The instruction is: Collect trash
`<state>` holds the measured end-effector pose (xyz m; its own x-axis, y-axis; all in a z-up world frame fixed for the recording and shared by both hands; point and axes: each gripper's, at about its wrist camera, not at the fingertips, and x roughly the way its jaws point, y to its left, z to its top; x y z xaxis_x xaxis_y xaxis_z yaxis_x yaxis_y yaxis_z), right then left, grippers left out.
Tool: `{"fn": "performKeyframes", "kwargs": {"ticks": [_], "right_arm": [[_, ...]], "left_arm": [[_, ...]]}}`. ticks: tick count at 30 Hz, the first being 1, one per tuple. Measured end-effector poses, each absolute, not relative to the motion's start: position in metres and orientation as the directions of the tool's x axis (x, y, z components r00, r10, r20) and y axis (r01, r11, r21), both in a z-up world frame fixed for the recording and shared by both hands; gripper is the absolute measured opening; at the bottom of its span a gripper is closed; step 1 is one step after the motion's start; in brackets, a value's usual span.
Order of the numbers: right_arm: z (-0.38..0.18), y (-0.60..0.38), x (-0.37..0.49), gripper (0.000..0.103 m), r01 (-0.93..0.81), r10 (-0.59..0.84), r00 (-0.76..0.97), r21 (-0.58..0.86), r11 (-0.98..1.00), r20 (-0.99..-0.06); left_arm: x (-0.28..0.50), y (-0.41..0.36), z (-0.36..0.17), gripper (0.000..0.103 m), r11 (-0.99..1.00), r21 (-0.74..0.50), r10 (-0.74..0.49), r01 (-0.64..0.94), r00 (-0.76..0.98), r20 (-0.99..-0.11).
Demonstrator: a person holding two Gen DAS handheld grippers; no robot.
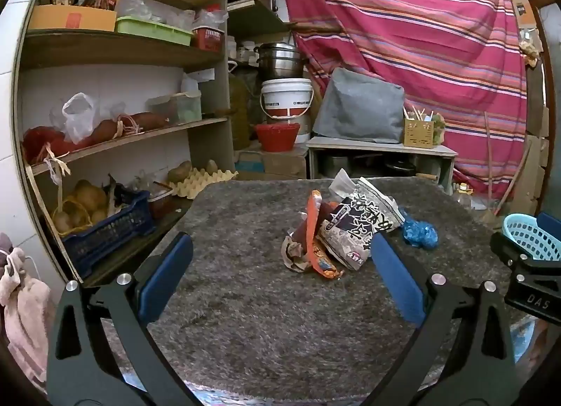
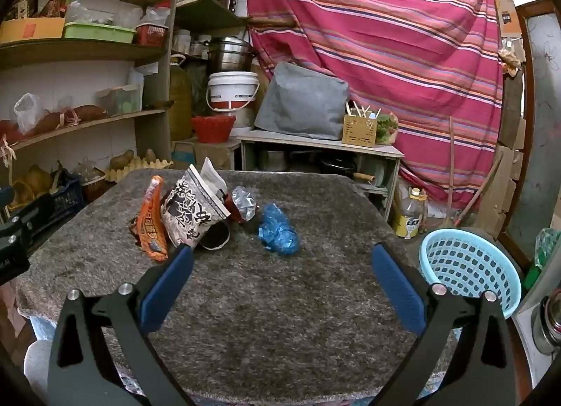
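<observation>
A pile of trash lies on the grey carpeted table (image 1: pixel 245 318): a black-and-white paper noodle cup (image 1: pixel 357 227) on its side, an orange wrapper (image 1: pixel 315 241), a crumpled brown paper (image 1: pixel 294 255) and a crumpled blue plastic bag (image 1: pixel 419 232). The right wrist view shows the cup (image 2: pixel 193 213), the orange wrapper (image 2: pixel 152 227), a silver foil piece (image 2: pixel 243 202) and the blue bag (image 2: pixel 278 230). My left gripper (image 1: pixel 280 255) is open and empty, just short of the pile. My right gripper (image 2: pixel 280 262) is open and empty, just short of the blue bag. A light blue basket (image 2: pixel 470 269) stands at the table's right edge.
Wooden shelves (image 1: pixel 115 51) with boxes, potatoes and an egg tray stand on the left. A low white bench (image 1: pixel 378 150) with a grey cushion, a white bucket (image 1: pixel 285 99) and a red striped cloth (image 1: pixel 420 37) are behind the table. An oil bottle (image 2: pixel 410 213) stands on the floor.
</observation>
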<state>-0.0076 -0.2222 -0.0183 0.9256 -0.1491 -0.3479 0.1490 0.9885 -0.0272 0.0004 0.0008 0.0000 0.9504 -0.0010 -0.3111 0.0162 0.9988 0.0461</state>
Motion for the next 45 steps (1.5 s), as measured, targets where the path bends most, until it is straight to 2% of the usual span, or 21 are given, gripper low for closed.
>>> {"fn": "performKeyframes", "kwargs": {"ticks": [45], "right_arm": [[-0.009, -0.221, -0.009, 0.099, 0.15, -0.153, 0.93, -0.036, 0.988, -0.334]], "left_arm": [[0.002, 0.015, 0.003, 0.098, 0.999, 0.046, 0.007, 0.008, 0.953, -0.304]]}}
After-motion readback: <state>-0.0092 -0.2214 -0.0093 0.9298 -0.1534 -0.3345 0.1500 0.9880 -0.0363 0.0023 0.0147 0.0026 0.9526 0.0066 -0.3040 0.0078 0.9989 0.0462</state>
